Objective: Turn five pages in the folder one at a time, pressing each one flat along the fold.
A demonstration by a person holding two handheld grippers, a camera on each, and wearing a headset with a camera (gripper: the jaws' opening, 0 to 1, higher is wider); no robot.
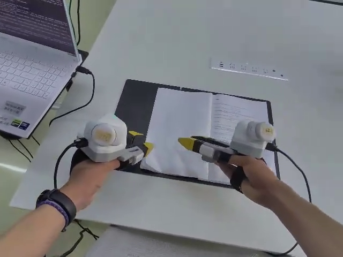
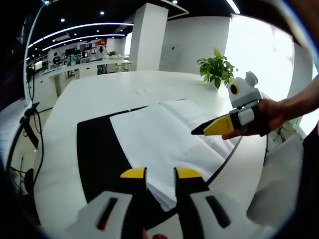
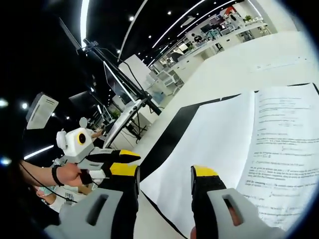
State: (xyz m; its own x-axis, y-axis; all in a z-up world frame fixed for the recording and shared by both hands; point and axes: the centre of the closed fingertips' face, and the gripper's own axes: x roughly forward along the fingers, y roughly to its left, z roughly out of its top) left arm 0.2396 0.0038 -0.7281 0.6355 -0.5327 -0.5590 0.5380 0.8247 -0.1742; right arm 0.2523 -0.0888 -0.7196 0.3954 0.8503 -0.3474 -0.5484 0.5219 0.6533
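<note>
The folder is laid open on the white table, with its black cover exposed at the left and a blank page spread beside a printed page. The left gripper is held over the folder's lower left part, jaws slightly parted and nothing grasped. The right gripper is held above the blank page, jaws spread and empty.

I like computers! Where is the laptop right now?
In the head view the laptop sits in the upper left corner, left of the open black folder and beyond the left gripper.
</note>
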